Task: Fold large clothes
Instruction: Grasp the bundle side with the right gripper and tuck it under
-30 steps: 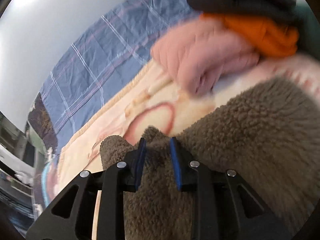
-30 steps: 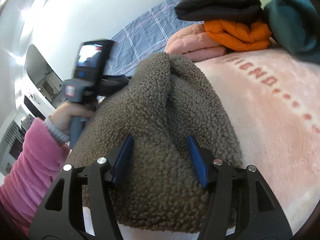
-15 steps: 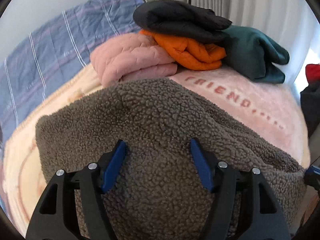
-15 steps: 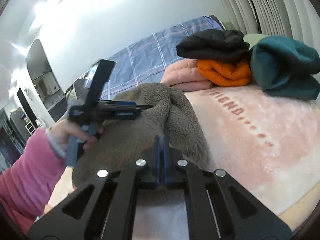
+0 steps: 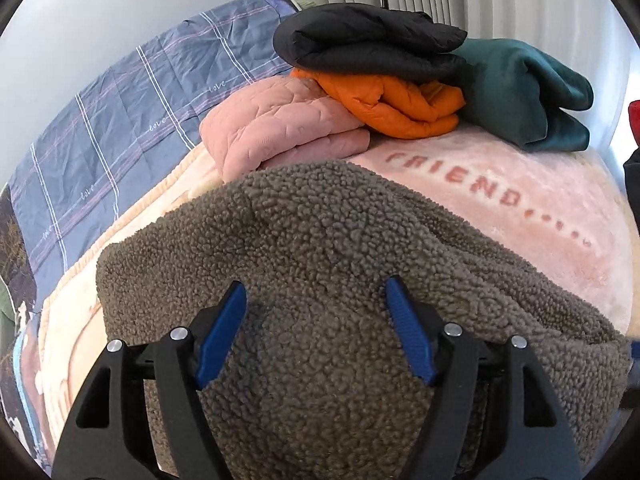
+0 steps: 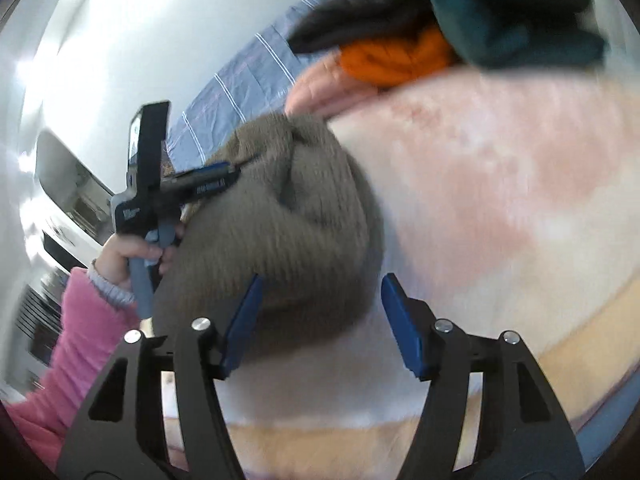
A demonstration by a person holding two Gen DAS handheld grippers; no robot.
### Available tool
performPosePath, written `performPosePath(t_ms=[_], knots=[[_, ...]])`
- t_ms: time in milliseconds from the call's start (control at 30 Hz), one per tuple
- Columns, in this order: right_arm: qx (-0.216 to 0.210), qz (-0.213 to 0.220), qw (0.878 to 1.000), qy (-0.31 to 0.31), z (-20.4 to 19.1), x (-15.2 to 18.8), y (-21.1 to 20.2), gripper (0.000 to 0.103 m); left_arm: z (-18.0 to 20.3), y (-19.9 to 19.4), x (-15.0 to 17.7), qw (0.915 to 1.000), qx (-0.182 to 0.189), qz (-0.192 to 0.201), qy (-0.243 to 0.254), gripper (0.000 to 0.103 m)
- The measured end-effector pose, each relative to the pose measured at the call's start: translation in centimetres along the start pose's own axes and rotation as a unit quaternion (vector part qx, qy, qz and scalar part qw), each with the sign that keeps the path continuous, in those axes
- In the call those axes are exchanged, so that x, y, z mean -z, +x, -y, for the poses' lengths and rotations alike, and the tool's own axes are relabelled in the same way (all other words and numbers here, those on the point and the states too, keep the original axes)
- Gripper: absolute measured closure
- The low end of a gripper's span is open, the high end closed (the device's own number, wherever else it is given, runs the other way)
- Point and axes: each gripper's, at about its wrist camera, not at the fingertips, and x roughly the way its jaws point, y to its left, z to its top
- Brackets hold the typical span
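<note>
Left gripper [image 5: 316,320]: blue-padded jaws spread wide, empty, poised over the brown sherpa fleece garment [image 5: 340,264]. Right gripper [image 6: 320,316]: jaws likewise wide apart, holding nothing, the near edge of the fleece lying between them.

The fleece sits bunched on a pink plush blanket [image 5: 540,208] spread over the bed. Beyond the fleece stands a stack of folded clothes: a pink quilted jacket [image 5: 280,128] just behind it, an orange puffer jacket [image 5: 396,106] resting partly on the pink one, a black jacket [image 5: 368,40] on top, and a dark teal garment [image 5: 528,92] to the stack's right. A blue plaid sheet [image 5: 120,120] lies to the left of the fleece.

Only the right wrist view, which is motion-blurred, shows the left hand [image 6: 128,252] in a pink sleeve [image 6: 72,344] gripping the other tool's handle at the fleece's left side.

Only the left wrist view shows legible writing: "FRIEND" followed by dots on the blanket, and a small repeated "love" on the sheet.
</note>
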Motion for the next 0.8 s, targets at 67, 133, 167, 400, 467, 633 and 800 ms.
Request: performPosePath(t_ms=[67, 133, 167, 400, 467, 633, 800], knots=[[-0.036, -0.027, 0.997, 0.056, 1.2, 0.9, 0.9, 0.025, 0.2, -0.1, 0.0, 0.9999, -0.009, 0.002, 0.006, 0.030], [-0.080, -0.054, 0.987, 0.128, 2.4, 2.0, 1.8, 0.017, 0.4, -0.2, 0.0, 0.9999, -0.014, 0.003, 0.009, 0.030], [-0.091, -0.059, 0.983, 0.149, 2.7, 2.2, 2.3, 0.016, 0.5, -0.2, -0.1, 0.9998, -0.015, 0.004, 0.009, 0.030], [-0.112, -0.038, 0.972, 0.205, 2.5, 0.9, 3.5, 0.004, 0.2, -0.2, 0.0, 0.9999, -0.012, 0.004, 0.005, 0.030], [-0.118, -0.023, 0.969, 0.215, 2.9, 0.6, 3.4, 0.003, 0.3, -0.2, 0.0, 0.9999, -0.012, 0.005, 0.006, 0.030], [-0.147, -0.023, 0.960, 0.236, 3.7, 0.7, 3.4, 0.003, 0.3, -0.1, -0.1, 1.0000, -0.007, 0.001, 0.003, 0.030], [-0.124, -0.029, 0.963, 0.238, 3.0, 0.2, 6.0, 0.002, 0.3, -0.2, -0.1, 0.9999, -0.009, 0.003, 0.003, 0.030]])
